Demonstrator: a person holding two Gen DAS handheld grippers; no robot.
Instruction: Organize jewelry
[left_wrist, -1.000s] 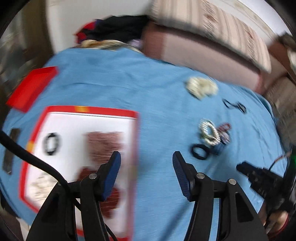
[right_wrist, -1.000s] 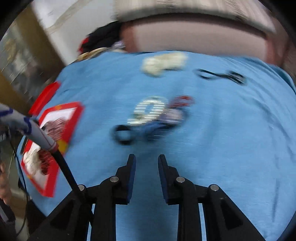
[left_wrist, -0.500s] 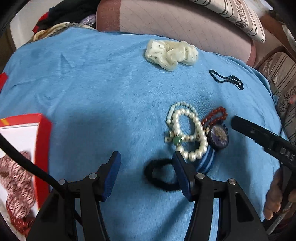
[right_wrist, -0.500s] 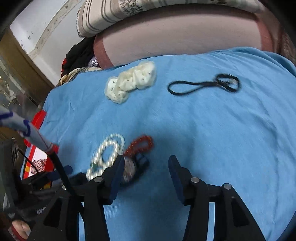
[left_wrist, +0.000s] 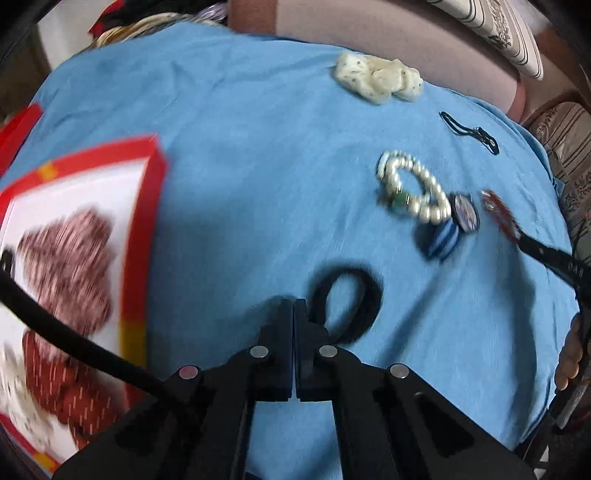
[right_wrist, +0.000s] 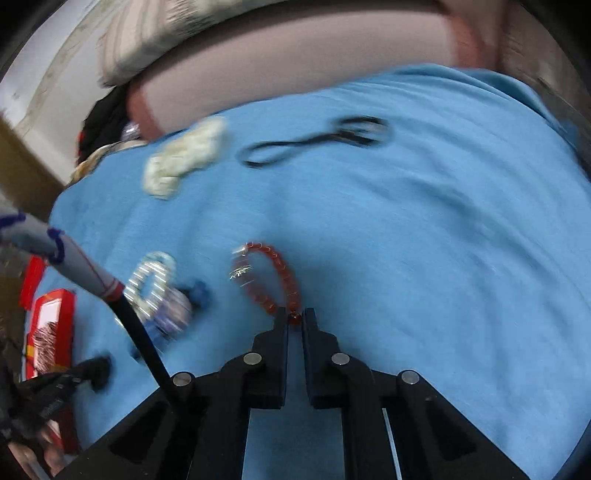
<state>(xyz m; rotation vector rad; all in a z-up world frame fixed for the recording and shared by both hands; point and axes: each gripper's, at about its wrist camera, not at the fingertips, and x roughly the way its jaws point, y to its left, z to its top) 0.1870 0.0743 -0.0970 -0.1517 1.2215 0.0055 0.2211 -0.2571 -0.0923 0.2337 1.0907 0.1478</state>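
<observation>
Pinching hard, my left gripper (left_wrist: 294, 306) has just snapped its jaws together, pads pressed flat with no gap, at the near-left edge of the black hair tie (left_wrist: 347, 302). I think a strand of that loop is caught between the tips, but blur and the dark fingers hide the contact, so I cannot be sure. The tie lies on the blue cloth (left_wrist: 258, 166) as an oval, its long axis running from my fingertips up and to the right.

My right gripper (right_wrist: 294, 317) has also just been closing; its jaws stand nearly together, nipping the near end of the red bead bracelet (right_wrist: 269, 280). That bracelet forms a stretched loop whose long axis leads from the tips up and to the left, with a silvery bit at its far end.

From the left wrist view, the pearl bracelet (left_wrist: 413, 192) sits beyond and right of the hair tie, touching a blue striped band (left_wrist: 443, 240) and a round dark blue piece (left_wrist: 466, 212). A cream scrunchie (left_wrist: 376, 79) and a thin black cord (left_wrist: 469, 131) lie farther off, well apart. The red-rimmed white tray (left_wrist: 142, 236) sits at left, holding reddish scrunchies (left_wrist: 66, 258)
</observation>
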